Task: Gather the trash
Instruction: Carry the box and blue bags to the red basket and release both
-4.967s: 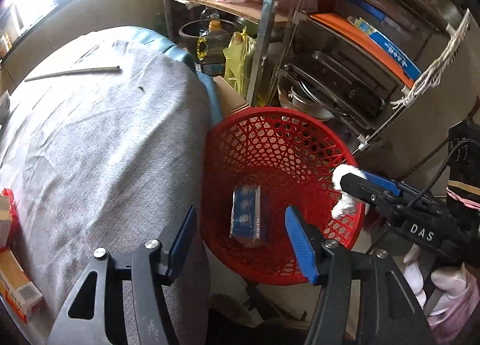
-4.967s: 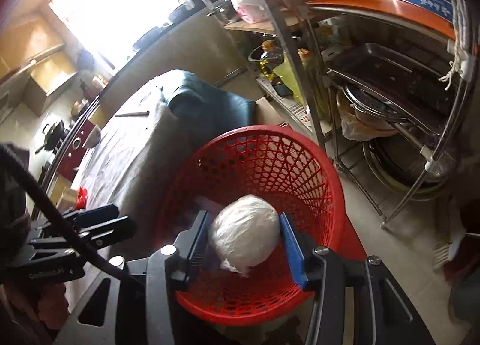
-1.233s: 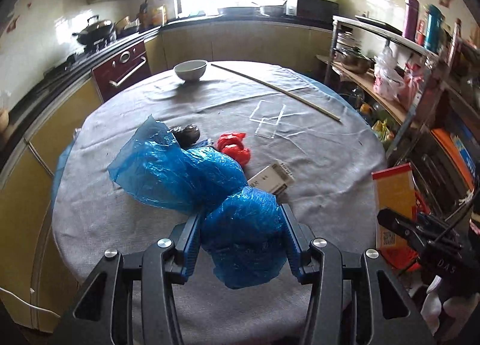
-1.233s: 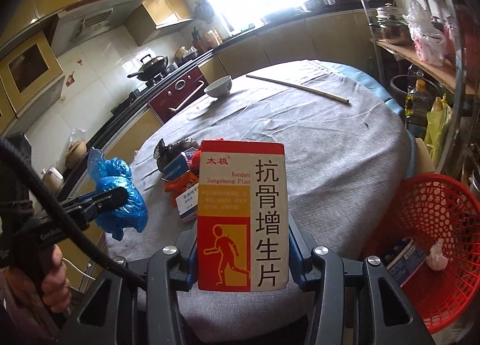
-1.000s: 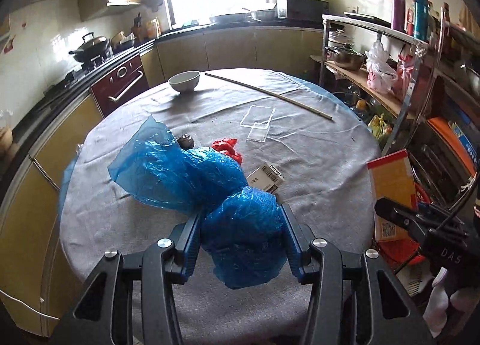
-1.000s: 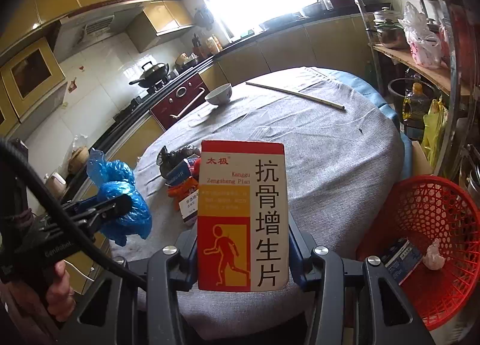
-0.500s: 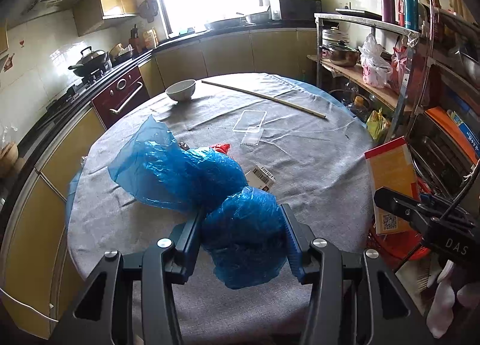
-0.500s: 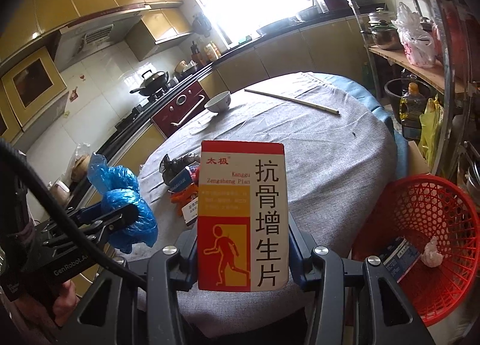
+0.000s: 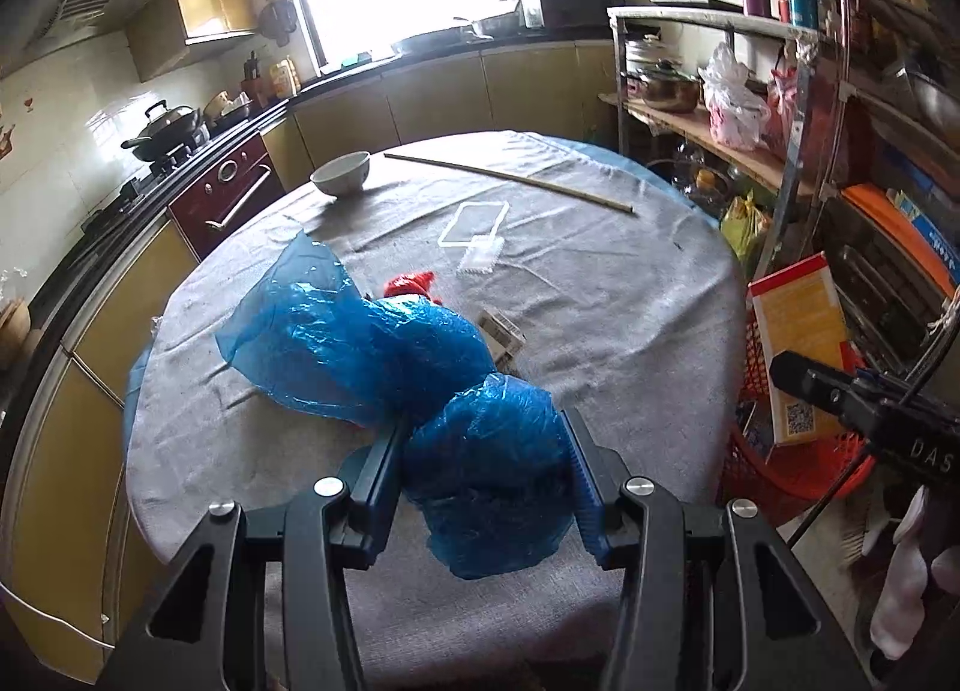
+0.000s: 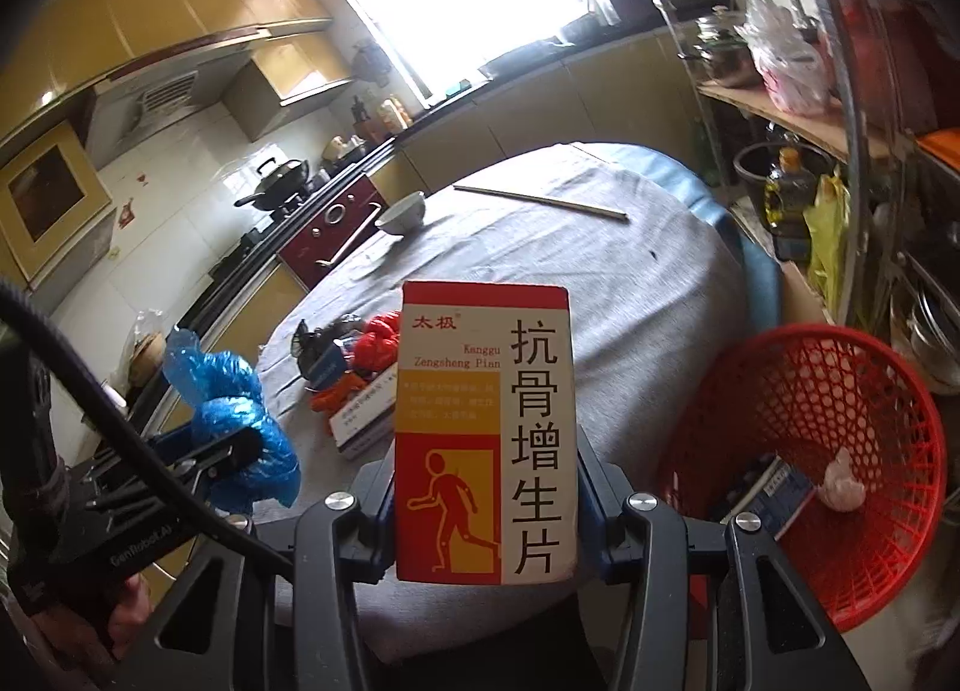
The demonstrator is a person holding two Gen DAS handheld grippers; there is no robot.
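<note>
Two pieces of trash are in hand: the left gripper clenches a soft, slippery crumpled blue plastic bag above the table's near edge, the right gripper clamps a light, stiff medicine box by its sides beside the red mesh basket.

Crinkly glossy blue plastic bag; matt printed cardboard box; rough grey cloth on bench; red plastic mesh basket.
</note>
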